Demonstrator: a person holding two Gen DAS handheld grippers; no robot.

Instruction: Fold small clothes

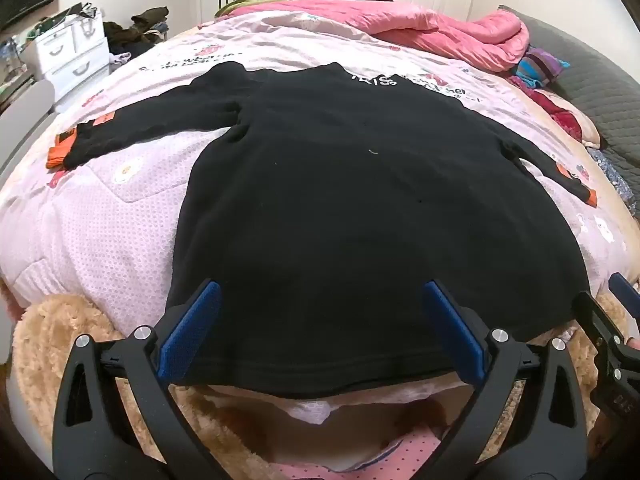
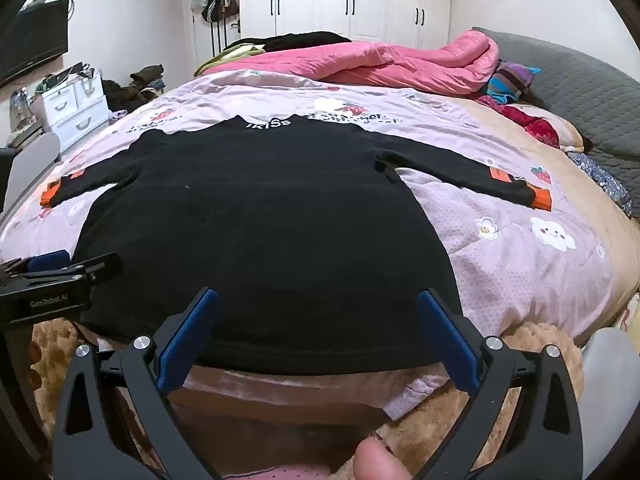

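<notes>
A small black long-sleeved top (image 1: pixel 340 200) (image 2: pixel 260 220) lies flat on a pink quilt (image 1: pixel 100 232) (image 2: pixel 520 272), both sleeves spread out, each with an orange cuff (image 1: pixel 58 152) (image 2: pixel 542 198). White lettering marks its far collar. My left gripper (image 1: pixel 320 292) hovers open over the top's near hem, towards its left part, with its blue pads wide apart. My right gripper (image 2: pixel 318 300) is open too, above the near hem further right. Neither grips the cloth. Each gripper shows at the edge of the other's view.
A rolled pink duvet (image 2: pixel 400 64) and folded clothes lie at the bed's far side, with a grey headboard (image 2: pixel 580 88) on the right. White drawers (image 2: pixel 76 116) stand left of the bed. A tan fluffy blanket (image 1: pixel 56 340) hangs at the near edge.
</notes>
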